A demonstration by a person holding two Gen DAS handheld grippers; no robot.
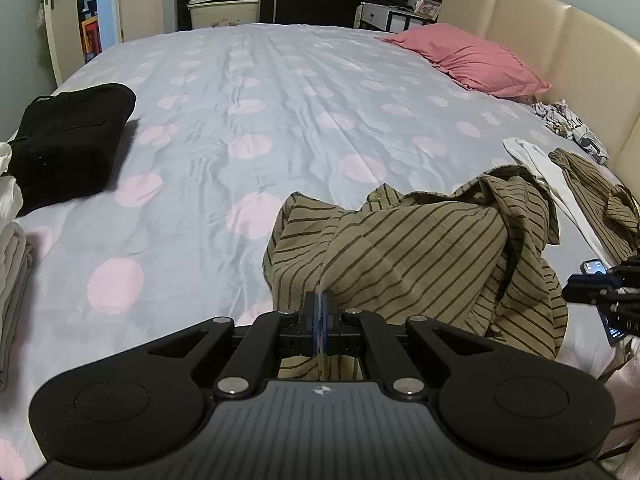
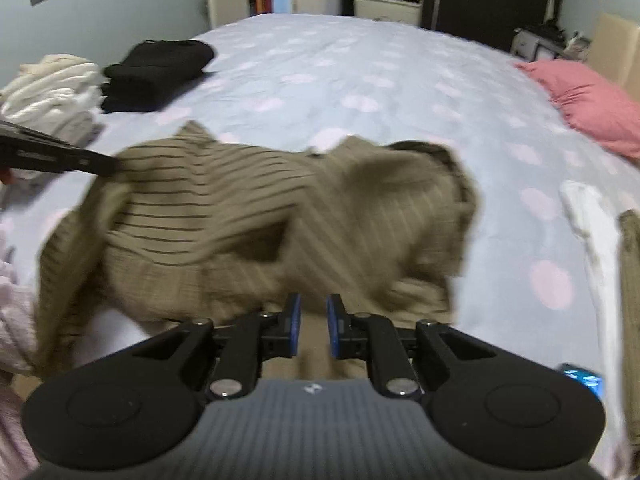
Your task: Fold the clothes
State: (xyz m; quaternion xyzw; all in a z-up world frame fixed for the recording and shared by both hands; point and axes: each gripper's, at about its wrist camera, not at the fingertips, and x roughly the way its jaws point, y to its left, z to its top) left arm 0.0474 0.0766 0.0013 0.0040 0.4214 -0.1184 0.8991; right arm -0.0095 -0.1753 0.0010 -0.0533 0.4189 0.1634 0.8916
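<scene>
My left tool (image 1: pixel 320 312) is clamped on the striped shirt (image 1: pixel 420 252), crumpled on the bed (image 1: pixel 280 92) at my five o'clock. Only my right view shows the right tool (image 2: pixel 313 326) parted, fabric between, plus cream laundry (image 2: pixel 52 84) at ten o'clock.

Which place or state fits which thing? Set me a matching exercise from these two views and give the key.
Things:
1. striped olive shirt
2. black folded garment
3. pink pillow
4. right gripper

Places or states:
A. by the headboard
B. open, with cloth beneath it
C. pinched in the shut left gripper
D. beside the stack of pale folded clothes

Pairs: 1-C, 2-D, 3-A, 4-B
</scene>
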